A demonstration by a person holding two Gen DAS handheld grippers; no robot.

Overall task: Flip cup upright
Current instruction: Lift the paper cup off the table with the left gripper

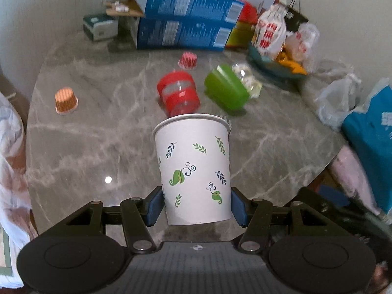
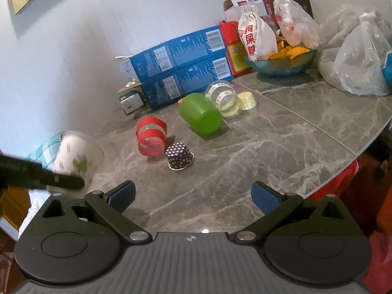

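A white paper cup [image 1: 194, 169] with green and blue leaf prints is held between the blue pads of my left gripper [image 1: 196, 205], gripped near its narrow base, wide rim pointing away from the camera. It shows blurred at the left of the right wrist view [image 2: 76, 156], with the left gripper's black finger [image 2: 49, 180] in front of it. My right gripper [image 2: 193, 197] is open and empty above the marble table [image 2: 269, 147]. A green cup [image 2: 201, 114], a red-banded clear cup [image 2: 150, 137] and a clear cup [image 2: 224, 98] lie on their sides.
Small paper baking cups stand mouth-down: orange [image 1: 65, 100], red striped [image 1: 188, 60], black dotted [image 2: 179, 156], yellow [image 2: 247, 100]. Blue boxes [image 2: 181, 73], a snack bowl [image 2: 281, 66], plastic bags [image 2: 355, 56] and a small box [image 1: 100, 27] crowd the far edge by the wall.
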